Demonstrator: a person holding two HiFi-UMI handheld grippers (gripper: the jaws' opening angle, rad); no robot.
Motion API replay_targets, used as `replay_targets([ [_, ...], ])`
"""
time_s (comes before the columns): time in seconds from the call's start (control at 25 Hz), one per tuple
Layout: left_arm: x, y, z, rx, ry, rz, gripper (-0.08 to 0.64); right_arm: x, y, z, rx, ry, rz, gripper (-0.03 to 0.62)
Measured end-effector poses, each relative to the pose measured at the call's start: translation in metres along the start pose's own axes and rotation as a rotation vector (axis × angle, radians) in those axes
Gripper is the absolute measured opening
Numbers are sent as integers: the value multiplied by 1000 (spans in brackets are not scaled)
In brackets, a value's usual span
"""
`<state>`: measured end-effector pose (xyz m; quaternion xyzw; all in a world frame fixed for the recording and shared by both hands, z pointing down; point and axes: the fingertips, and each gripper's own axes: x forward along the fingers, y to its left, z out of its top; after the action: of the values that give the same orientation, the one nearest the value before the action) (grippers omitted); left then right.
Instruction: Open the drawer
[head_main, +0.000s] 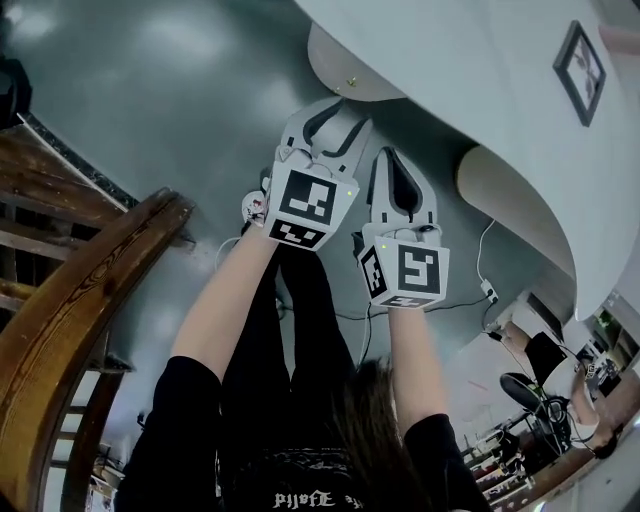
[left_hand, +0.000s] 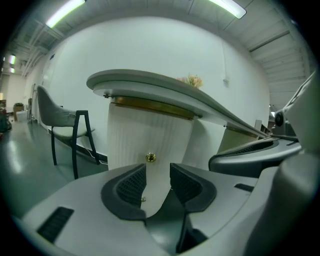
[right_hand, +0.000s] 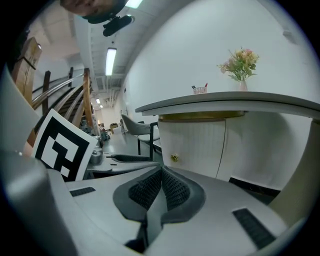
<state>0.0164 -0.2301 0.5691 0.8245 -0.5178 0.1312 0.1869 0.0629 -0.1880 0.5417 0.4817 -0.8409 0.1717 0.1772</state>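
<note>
A white ribbed cabinet front (left_hand: 145, 140) stands under the curved desktop (left_hand: 150, 82), with a small brass knob (left_hand: 150, 158) on it. A second, smaller knob (left_hand: 143, 199) shows lower down between the pads. My left gripper (left_hand: 158, 181) is open and empty, pointing at the cabinet a short way off, the upper knob just above its gap. In the head view the left gripper (head_main: 337, 112) reaches toward the knob (head_main: 351, 82). Beside it, the right gripper (head_main: 393, 160) trails slightly. Its pads are pressed together on nothing (right_hand: 161, 187), and the knob (right_hand: 174, 158) sits ahead of it.
A grey chair (left_hand: 65, 117) stands left of the cabinet. A vase of flowers (right_hand: 241, 65) and a small cup (right_hand: 200, 89) sit on the desktop. A wooden stair rail (head_main: 70, 300) runs at the left. A cable (head_main: 482, 255) lies on the floor at the right.
</note>
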Motion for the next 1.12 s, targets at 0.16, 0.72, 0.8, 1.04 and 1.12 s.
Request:
replay_targets([
  [0.16,23,6,-4,21,6,30,144,3,-10,-6,23,-10,-32,26],
  [0.72,81,11,-6,117,10,93,173,7,-47,-18,69,-25,-82,26],
  [0.8,86,13,-3,127,7,103,173,8,-50,-20,71,-18,-82,26],
  [1.04,97,20,-3,115,33,130,173,8,-50,-26,62,-1,-78,26],
  [1.12,99,22,-2,101,29,141,173,9,-50,-27,51,-1,-71,26],
])
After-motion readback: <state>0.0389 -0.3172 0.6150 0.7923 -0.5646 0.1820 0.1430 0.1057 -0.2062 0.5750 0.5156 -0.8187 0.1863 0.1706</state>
